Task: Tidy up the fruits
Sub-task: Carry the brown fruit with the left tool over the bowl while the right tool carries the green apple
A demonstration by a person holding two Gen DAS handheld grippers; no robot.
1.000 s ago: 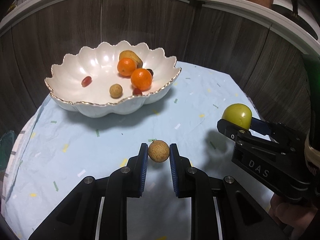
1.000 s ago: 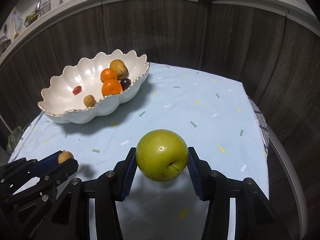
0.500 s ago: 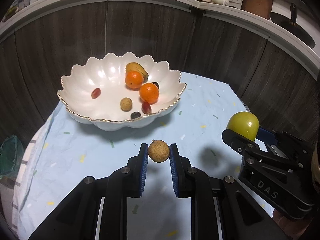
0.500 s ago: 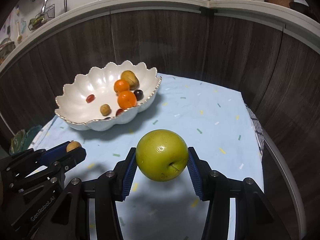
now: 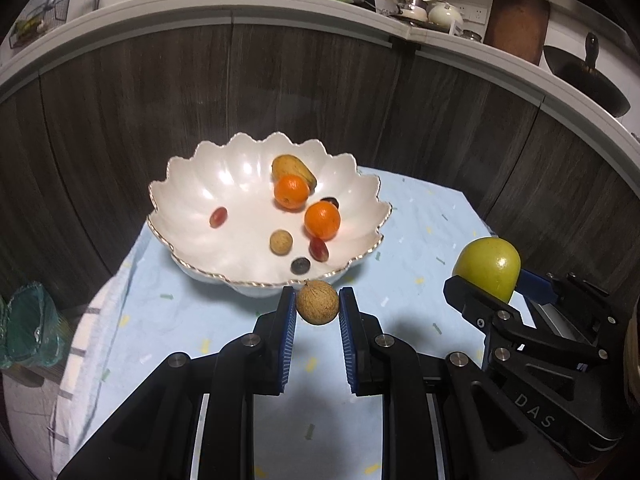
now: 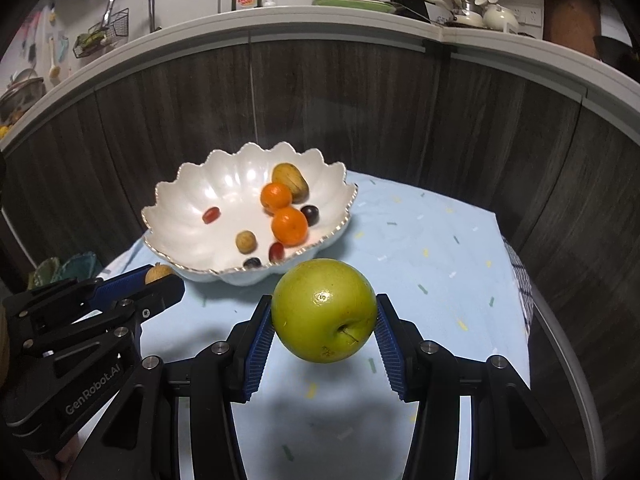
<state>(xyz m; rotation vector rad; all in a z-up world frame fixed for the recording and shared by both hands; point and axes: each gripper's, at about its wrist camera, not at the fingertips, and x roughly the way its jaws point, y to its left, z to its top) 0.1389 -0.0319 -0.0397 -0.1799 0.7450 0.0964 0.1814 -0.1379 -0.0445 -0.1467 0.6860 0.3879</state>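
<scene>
My left gripper [image 5: 317, 304] is shut on a small round tan fruit [image 5: 317, 302], held above the cloth just in front of the white scalloped bowl [image 5: 192, 200]. The right gripper [image 6: 324, 318] is shut on a green apple [image 6: 324, 316], lifted off the table to the right of the bowl [image 6: 180, 200]. In the left wrist view the apple [image 5: 489, 266] shows at the right, in the other gripper. Inside the bowl lie two oranges [image 5: 322, 220], a yellowish pear-like fruit [image 5: 286, 165], another tan fruit [image 5: 281, 242], red grapes and a dark berry.
A pale blue speckled cloth [image 6: 420, 248] covers the small table. Dark wood panels curve close behind it, topped by a white counter [image 6: 360, 20] with dishes and a soap bottle. A green mesh bag [image 5: 28, 320] sits beyond the table's left edge.
Both grippers have risen with their fruits still held; the bowl now appears lower and nearer the middle of each view, and more of the counter above shows.
</scene>
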